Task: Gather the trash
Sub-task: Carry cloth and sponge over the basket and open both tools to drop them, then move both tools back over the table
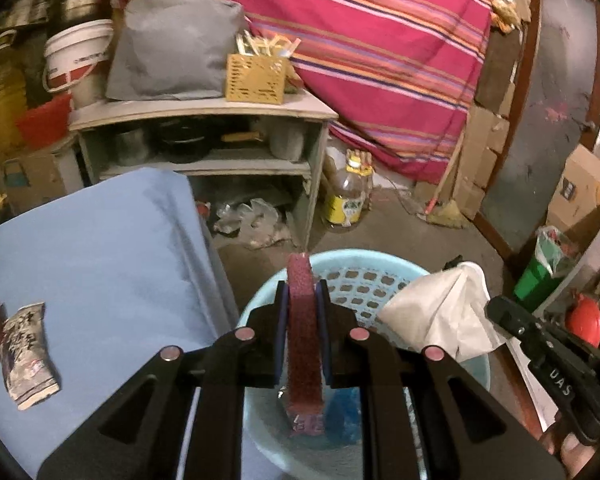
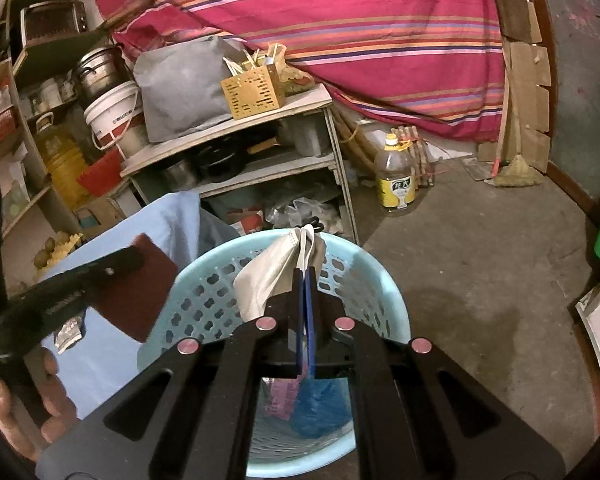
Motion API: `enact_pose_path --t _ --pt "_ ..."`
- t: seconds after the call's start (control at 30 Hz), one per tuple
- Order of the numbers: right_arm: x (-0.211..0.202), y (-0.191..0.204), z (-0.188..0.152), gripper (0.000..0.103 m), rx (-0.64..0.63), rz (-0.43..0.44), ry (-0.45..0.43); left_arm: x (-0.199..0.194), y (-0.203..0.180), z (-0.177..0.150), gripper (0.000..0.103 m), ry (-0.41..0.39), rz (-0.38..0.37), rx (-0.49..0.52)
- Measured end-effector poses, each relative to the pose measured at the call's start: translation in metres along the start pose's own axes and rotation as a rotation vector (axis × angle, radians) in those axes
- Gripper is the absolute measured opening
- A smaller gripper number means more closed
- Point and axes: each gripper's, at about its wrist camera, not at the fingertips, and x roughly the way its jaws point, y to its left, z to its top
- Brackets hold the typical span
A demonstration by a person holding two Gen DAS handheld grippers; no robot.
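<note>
My left gripper [image 1: 302, 292] is shut on a dark red scouring pad [image 1: 303, 336] and holds it edge-on over the light blue plastic basket [image 1: 352, 280]. The pad also shows in the right wrist view [image 2: 136, 292], left of the basket [image 2: 204, 300]. My right gripper [image 2: 305, 276] is shut on a white crumpled wrapper [image 2: 272, 276] above the basket; the wrapper shows in the left wrist view [image 1: 444, 312] too. A blue bag [image 2: 320, 404] and pink scrap [image 2: 282, 398] lie in the basket. A grey printed packet [image 1: 26, 356] lies on the blue cloth [image 1: 100, 260].
A grey shelf unit [image 1: 204, 112] with pots stands behind the basket. An oil bottle [image 2: 396, 180] stands on the concrete floor. A green bin [image 1: 540, 276] sits at right. A striped cloth [image 2: 340, 40] hangs at the back. A broom [image 2: 516, 168] leans at right.
</note>
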Motion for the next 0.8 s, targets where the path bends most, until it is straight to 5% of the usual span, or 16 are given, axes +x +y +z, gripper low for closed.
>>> enact_pose_path --t 0.07,0.2,0.33,0.4,0.43,0.47,0.8 --pt "0.001 -0.002 0.000 0.002 0.006 -0.001 0.004 0.006 -0.003 -0.002 0.017 0.015 0.014 0.022" --pt "0.005 -0.002 -0.001 0.002 0.008 -0.005 0.014 -0.001 0.002 -0.006 0.068 -0.013 0.042 0.009" --pt "0.011 0.005 -0.003 0.006 -0.006 0.003 0.035 -0.018 0.015 -0.008 0.071 -0.039 0.059 0.005" --pt "0.016 0.008 -0.003 0.027 -0.007 -0.009 0.047 -0.031 0.023 -0.010 0.077 -0.056 0.071 -0.003" --pt "0.019 0.010 -0.004 0.057 -0.003 -0.026 0.051 -0.038 0.028 -0.010 0.078 -0.066 0.078 -0.006" --pt "0.020 0.012 -0.005 0.074 0.002 -0.039 0.050 -0.050 0.037 -0.013 0.080 -0.081 0.094 -0.008" --pt "0.012 0.081 -0.005 0.096 -0.089 -0.048 -0.016 -0.138 0.134 -0.046 0.088 -0.133 0.283 -0.072"
